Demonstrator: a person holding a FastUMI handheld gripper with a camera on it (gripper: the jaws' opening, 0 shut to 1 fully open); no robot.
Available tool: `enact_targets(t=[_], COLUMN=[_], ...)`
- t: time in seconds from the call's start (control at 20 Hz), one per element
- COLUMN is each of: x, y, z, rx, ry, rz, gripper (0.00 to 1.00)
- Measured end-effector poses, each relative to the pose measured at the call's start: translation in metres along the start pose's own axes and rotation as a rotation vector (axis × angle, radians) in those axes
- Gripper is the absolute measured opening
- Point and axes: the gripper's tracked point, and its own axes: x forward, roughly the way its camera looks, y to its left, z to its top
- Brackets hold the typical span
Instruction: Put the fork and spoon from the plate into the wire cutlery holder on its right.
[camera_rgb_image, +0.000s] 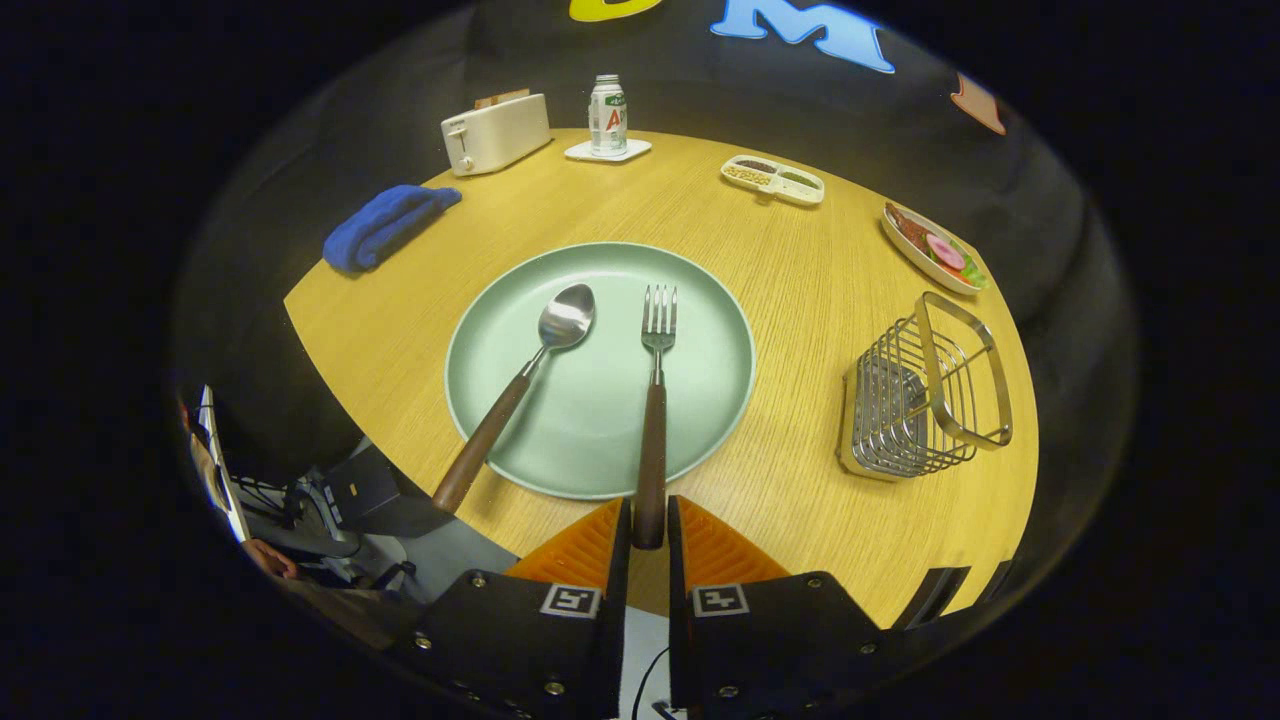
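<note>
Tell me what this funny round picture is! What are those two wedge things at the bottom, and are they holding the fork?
It comes from a camera riding on a hand-held gripper, a grabbing tool a person carries. The wedges are its jaws, seen from just behind. They sit on either side of the fork, closed around the end of its handle, so yes, it looks pinched. The fork lies on a green plate beside a spoon. To the right stands a wire cutlery holder. Farther back on the wooden table are a toaster, a blue cloth, a can and two snack dishes.
</note>
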Motion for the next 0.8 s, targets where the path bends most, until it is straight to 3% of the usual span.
enact_targets(t=[0.1,0.2,0.45,0.8], x=[0.003,0.012,-0.019,-0.065], y=[-0.003,-0.013,-0.014,-0.035], z=[-0.004,-0.003,0.006,0.028], rx=[-0.012,-0.026,-0.064,-0.023], ry=[0.011,0.018,0.08,0.128], rz=[-0.016,-0.047,-0.01,0.05], gripper=[0.19,0.07,0.07,0.07])
